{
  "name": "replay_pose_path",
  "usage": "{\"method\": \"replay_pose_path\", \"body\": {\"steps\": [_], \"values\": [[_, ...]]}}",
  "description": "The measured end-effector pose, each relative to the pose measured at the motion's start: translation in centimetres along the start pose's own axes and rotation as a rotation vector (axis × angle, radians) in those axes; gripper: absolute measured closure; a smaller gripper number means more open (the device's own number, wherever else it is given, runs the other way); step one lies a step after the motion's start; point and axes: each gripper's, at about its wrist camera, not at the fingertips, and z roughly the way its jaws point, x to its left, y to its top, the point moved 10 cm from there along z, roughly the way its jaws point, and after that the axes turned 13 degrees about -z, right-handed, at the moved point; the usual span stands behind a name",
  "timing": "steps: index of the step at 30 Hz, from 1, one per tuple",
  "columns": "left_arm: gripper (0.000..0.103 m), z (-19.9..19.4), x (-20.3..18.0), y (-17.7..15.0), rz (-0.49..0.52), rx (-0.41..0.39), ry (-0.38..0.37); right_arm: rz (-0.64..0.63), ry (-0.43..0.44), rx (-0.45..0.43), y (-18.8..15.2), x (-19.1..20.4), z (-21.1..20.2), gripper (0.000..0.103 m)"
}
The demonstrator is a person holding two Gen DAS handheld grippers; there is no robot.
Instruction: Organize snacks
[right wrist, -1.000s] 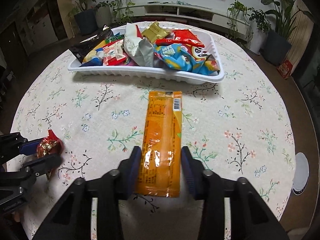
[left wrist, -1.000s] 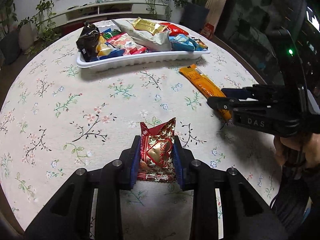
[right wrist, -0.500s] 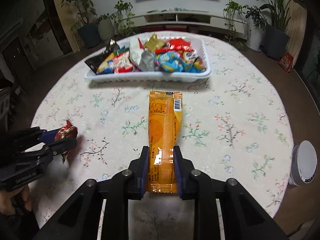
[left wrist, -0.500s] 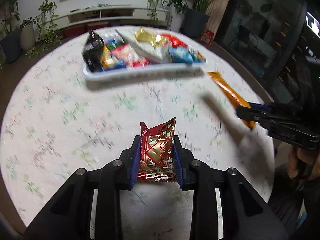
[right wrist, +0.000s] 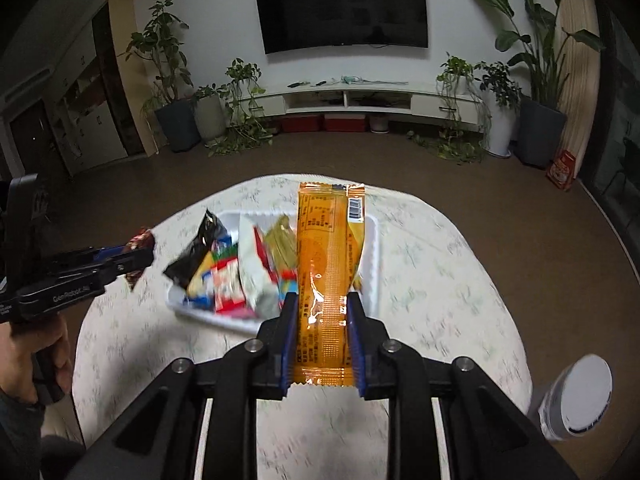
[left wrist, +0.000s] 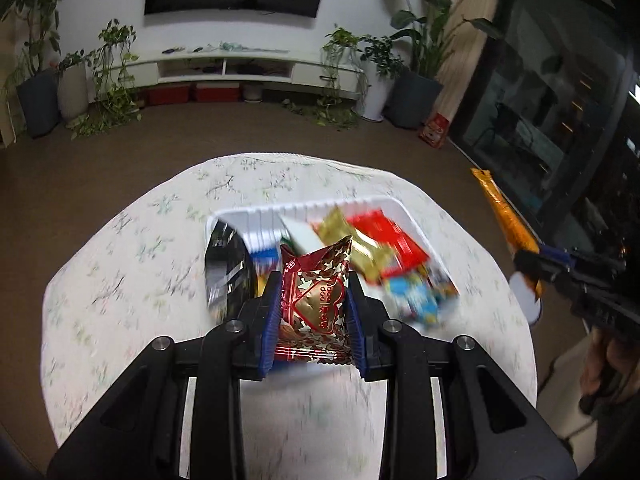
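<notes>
Both tongs are loaded and raised above the table. Left gripper is pinched narrow on a red foil snack packet, its blue pads pressing the packet's two side edges while the crimped top corner stands up past the fingertips; right gripper is likewise clamped on the lower part of a long orange snack bar, most of whose length juts forward unsupported, barcode end farthest out. Beyond and below both sits the white tray, already piled with mixed wrappers: a black bag at its left end, a gold packet and a red one toward the middle, a blue one near the front edge. It rests on the round table with the flowered cloth, and a white-lidded canister stands off to the right of the table edge. From the right wrist view the left gripper shows well to the left of the tray, packet in its grip. This looks like the carrying step: both snacks are lifted and headed for the tray, neither yet released. Next, each tong likely needs to come down over a free patch of the heap and spread its fingers; the orange bar, being long, probably wants laying along the tray's length so it does not hang over the rim.
</notes>
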Motion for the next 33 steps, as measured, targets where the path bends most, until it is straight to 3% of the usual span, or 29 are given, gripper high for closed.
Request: {"method": "replay_pose_path", "body": {"steps": [3,6,12,19,24,26,30,32,33], "values": [[0.075,3.5,-0.2,0.9,0.007,0.034,0.035,-0.032,0.007,0.011,2.8,0.8,3.5,0.078],[0.075,6.2,-0.3,0.6,0.007,0.055,0.052,-0.071,-0.001,0.06,3.5,1.8,7.0,0.078],[0.075,10.1,1.2,-0.1,-0.011,0.077,0.113,-0.089,-0.005,0.145,2.4,1.9,13.1,0.078],[0.073,11.7,1.9,-0.6,-0.022,0.068,0.144,-0.104,-0.024,0.179,1.1,1.9,15.5,0.078],[0.043,11.5,1.6,-0.4,-0.028,0.042,0.137,-0.106,-0.024,0.177,1.1,1.7,15.5,0.075],[0.027,11.4,1.0,-0.3,-0.012,0.038,0.131,-0.106,-0.025,0.174,1.2,1.9,15.3,0.071],[0.023,10.0,0.3,-0.2,-0.014,0.014,0.143,-0.125,-0.034,0.166,1.2,2.3,14.6,0.067],[0.006,8.9,0.5,-0.1,-0.021,-0.002,0.163,-0.131,-0.04,0.16,1.3,2.2,14.1,0.064],[0.002,8.3,0.6,-0.1,-0.026,-0.01,0.158,-0.132,-0.047,0.154,1.3,2.3,13.7,0.06]]}}
